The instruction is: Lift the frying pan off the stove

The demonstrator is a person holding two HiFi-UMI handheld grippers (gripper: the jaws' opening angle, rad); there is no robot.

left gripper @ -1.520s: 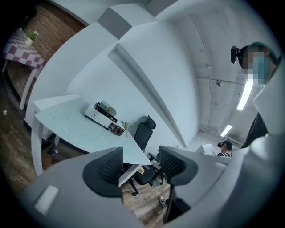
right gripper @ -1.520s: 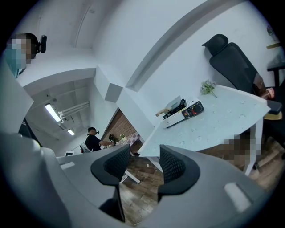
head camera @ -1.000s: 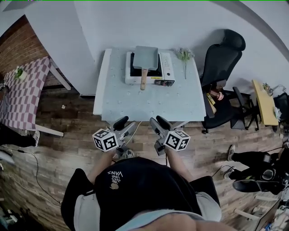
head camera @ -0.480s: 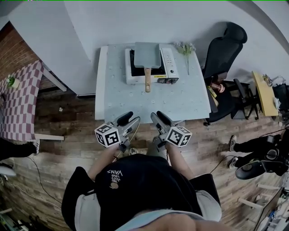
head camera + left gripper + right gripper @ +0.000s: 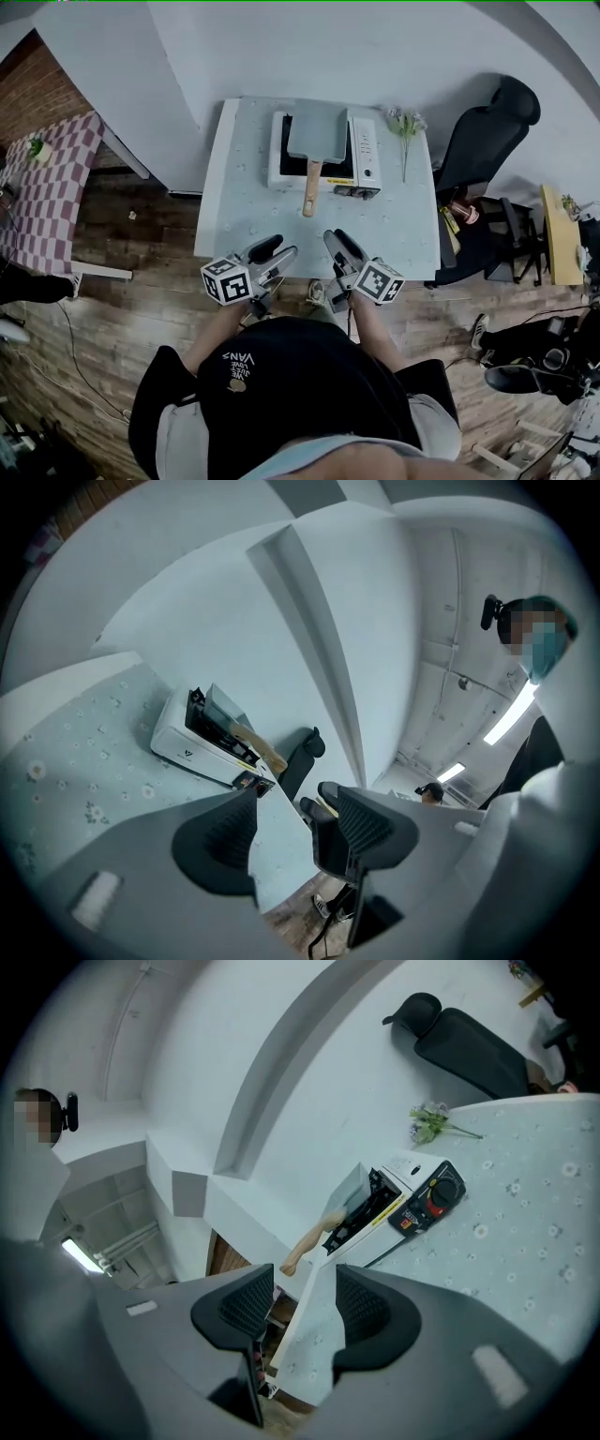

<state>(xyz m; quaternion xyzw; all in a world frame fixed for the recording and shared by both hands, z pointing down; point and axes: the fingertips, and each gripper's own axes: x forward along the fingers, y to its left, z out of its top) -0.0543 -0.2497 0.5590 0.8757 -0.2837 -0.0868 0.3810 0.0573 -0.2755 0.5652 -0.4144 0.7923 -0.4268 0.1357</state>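
The frying pan (image 5: 319, 134) is on the stove (image 5: 366, 159) at the upper middle of the head view, untouched. Its wooden handle (image 5: 310, 189) points down the frame toward the person.

Nearest, at the centre of the frame, the left gripper (image 5: 278, 251) and the right gripper (image 5: 337, 246) now have their tips over the near edge of the table (image 5: 244, 206). A second ago they hung over the wooden floor, short of it. The table and stove have also slid lower in the frame, so the person has closed in.

Both grippers are empty. The left gripper's jaws are spreading a little wider with nothing between them, and the right gripper's jaws stand apart on nothing. The approach looks well begun, but the reach to the handle is not yet made.

The bare flowered tabletop between the grippers and the handle carries nothing to go round. In the right gripper view the handle (image 5: 305, 1241) shows up and left of the jaws. In the left gripper view the stove (image 5: 187, 747) sits at left of centre, well apart from the jaws.

On the stove's right side, its control strip lies just beside the pan. A sprig of flowers (image 5: 405, 127) lies beyond it, near the table's upper right corner and off the likely path.

Farther off:
- A black office chair (image 5: 487, 131) stands at the upper right.
- A checkered table (image 5: 47, 187) is at the left edge.

Neither blocks the way. My guess is that the main risk is the pan tipping once it is lifted by the handle alone.
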